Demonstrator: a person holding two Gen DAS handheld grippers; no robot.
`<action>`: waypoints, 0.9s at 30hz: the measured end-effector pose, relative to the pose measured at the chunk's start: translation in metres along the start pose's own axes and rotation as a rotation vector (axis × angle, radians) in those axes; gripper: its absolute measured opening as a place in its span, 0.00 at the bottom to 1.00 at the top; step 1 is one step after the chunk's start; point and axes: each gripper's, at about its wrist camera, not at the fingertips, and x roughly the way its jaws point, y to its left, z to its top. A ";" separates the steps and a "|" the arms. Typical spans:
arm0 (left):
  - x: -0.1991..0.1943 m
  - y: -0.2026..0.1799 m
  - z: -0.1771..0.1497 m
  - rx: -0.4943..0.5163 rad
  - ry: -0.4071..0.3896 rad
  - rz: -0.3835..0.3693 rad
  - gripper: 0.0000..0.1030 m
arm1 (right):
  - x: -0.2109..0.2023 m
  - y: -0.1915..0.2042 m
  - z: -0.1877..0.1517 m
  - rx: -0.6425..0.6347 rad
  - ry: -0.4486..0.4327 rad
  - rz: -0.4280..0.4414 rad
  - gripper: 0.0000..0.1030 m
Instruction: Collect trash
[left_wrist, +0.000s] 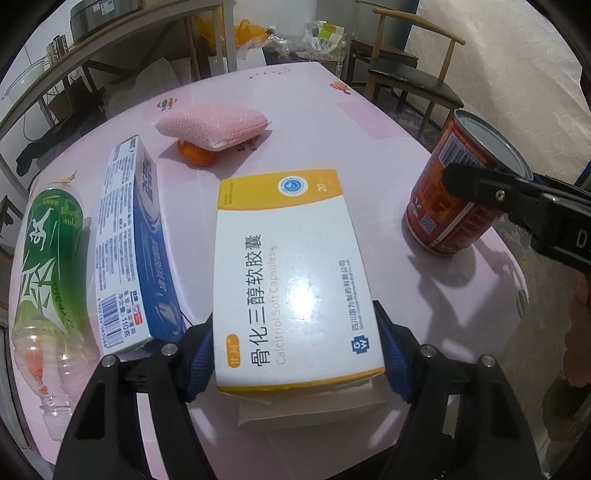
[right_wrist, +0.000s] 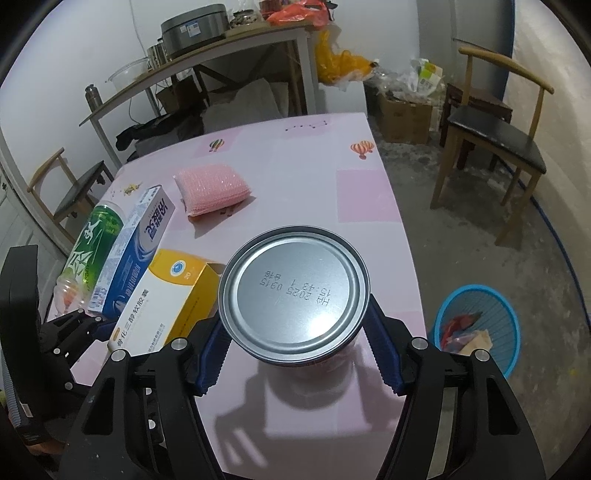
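My left jaws are clamped on the near end of the yellow-and-white medicine box, one blue pad pressed to each long side; the box lies flat on the pink desk, its far end pointing away from me and an open flap showing at the near end. Just left of it lies a blue-and-white carton, and beyond that, at the desk's left edge, a clear bottle with a green label on its side. Farther back, a pink sponge rests on top of something orange.

My right jaws grip the red can by its sides just under the silver rim. The can stands upright near the desk's right edge, date stamp on its lid facing up, the medicine box close on its left. On the floor to the right of the desk stands a blue wastebasket with some scraps in it.
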 end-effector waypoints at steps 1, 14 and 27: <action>-0.001 0.000 0.000 0.001 -0.002 -0.001 0.70 | -0.001 0.000 0.000 0.001 -0.002 -0.001 0.62; -0.015 0.005 -0.003 -0.003 -0.035 0.000 0.70 | -0.010 0.003 0.001 -0.005 -0.022 -0.002 0.62; -0.026 0.006 -0.005 -0.011 -0.055 0.008 0.70 | -0.015 0.006 0.003 -0.011 -0.036 0.000 0.62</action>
